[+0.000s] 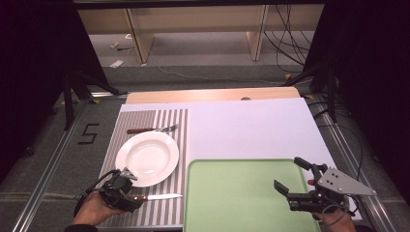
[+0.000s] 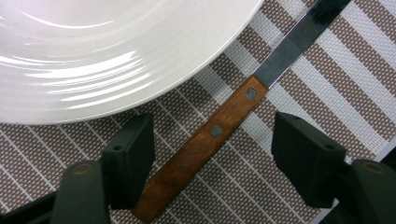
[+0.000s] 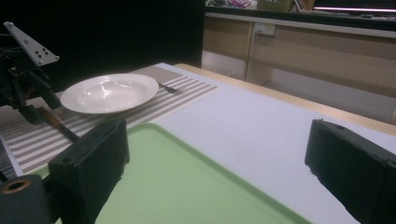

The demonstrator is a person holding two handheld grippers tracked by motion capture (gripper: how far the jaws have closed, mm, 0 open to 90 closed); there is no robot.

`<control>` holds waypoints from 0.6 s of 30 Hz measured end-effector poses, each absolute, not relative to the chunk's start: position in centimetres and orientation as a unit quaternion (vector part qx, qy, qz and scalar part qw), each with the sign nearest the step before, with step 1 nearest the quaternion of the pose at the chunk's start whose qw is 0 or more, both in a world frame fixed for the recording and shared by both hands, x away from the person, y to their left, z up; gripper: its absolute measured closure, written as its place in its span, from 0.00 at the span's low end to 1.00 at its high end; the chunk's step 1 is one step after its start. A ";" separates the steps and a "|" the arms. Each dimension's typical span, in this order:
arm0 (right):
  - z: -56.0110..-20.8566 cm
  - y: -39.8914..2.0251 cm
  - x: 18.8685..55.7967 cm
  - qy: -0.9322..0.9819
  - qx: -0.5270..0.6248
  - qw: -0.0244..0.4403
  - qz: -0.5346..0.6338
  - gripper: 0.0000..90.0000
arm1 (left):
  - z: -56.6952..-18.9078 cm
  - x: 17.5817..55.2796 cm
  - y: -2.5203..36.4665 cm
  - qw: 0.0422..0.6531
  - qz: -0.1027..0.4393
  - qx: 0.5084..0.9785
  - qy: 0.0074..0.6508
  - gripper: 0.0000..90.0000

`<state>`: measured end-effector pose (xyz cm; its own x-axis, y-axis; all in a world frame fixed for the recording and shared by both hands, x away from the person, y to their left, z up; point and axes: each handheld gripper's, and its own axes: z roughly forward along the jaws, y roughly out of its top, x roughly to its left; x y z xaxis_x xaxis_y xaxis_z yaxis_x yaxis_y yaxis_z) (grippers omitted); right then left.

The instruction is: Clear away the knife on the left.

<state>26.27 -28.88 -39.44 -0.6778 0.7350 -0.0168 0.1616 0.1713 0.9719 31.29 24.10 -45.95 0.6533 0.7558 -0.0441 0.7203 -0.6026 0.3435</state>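
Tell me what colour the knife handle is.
Brown wood with two metal rivets; the knife handle shows best in the left gripper view.

The knife (image 2: 219,130) has a smooth brown wooden handle with metal rivets and a shiny metal blade. The plate (image 2: 93,51) looks glossy white ceramic, on a woven striped placemat (image 2: 327,88); the tray (image 1: 232,193) is matt green plastic.

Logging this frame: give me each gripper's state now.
Left gripper: open, jaws straddling the knife handle, pads not touching it.
Right gripper: open, empty, over the green tray.
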 end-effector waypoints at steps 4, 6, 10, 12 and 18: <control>-39.4 -28.9 26.3 0.722 0.310 0.254 0.564 0.08 | -46.0 31.3 24.0 0.162 0.049 0.896 0.411 0.41; -39.4 -28.9 26.2 0.722 0.310 0.253 0.564 0.08 | -46.1 31.3 24.0 0.159 0.043 0.898 0.408 0.44; -39.4 -28.9 26.2 0.724 0.309 0.254 0.562 0.08 | -46.2 31.3 23.8 0.149 0.044 0.899 0.410 0.48; -39.4 -28.8 26.2 0.723 0.309 0.254 0.563 0.08 | -46.1 31.3 23.7 0.149 0.042 0.900 0.409 0.51; -39.4 -28.9 26.2 0.724 0.308 0.254 0.563 0.08 | -46.2 31.2 23.3 0.123 0.039 0.910 0.395 0.59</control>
<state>26.22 -28.85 -39.40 -0.6809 0.7321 -0.0200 0.1606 0.1759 0.9712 31.24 23.25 -46.25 0.6847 0.7284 -0.0256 0.7092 -0.6577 0.2540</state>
